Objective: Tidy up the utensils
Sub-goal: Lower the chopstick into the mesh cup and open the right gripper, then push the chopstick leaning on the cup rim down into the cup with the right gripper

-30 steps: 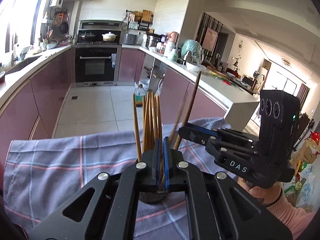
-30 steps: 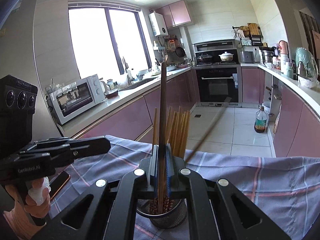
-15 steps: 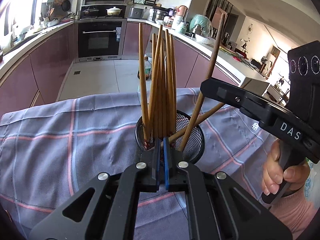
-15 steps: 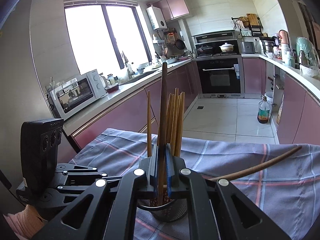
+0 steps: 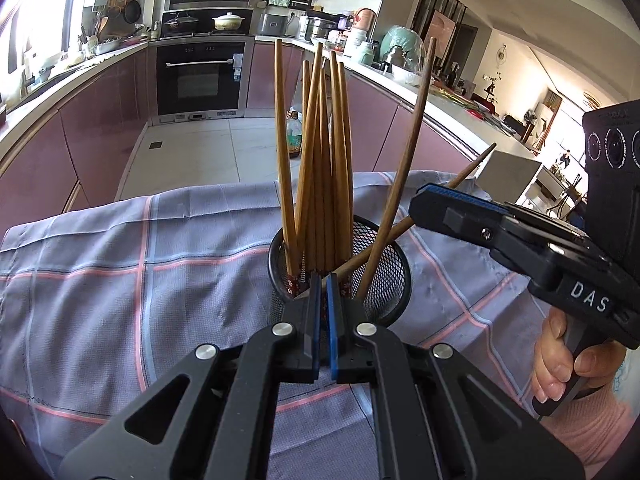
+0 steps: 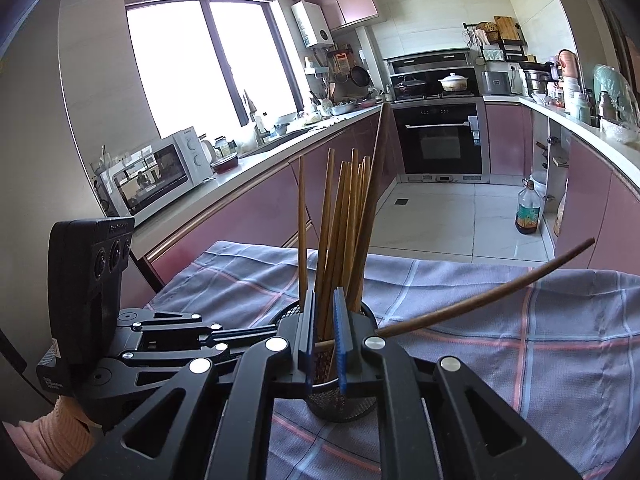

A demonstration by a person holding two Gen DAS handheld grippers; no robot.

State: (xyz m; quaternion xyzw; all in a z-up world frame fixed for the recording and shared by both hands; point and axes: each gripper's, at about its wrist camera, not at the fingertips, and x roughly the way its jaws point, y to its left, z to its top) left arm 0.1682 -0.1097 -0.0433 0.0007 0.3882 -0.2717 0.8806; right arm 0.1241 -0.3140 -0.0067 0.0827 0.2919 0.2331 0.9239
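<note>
The chopsticks (image 5: 320, 152) stand in the mesh holder (image 5: 394, 276) on the checked cloth (image 5: 120, 280); left gripper (image 5: 323, 280) clenched, empty; right gripper (image 6: 325, 312) just parting, grasping nothing; task seemingly near done.

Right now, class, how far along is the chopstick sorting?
Done: the chopsticks stand in the mesh holder. In hand: nothing visibly; on the right gripper the jaws have just been opening, gripping nothing; the left gripper is shut by the rim. Left: perhaps straightening the low-leaning chopstick.
</note>
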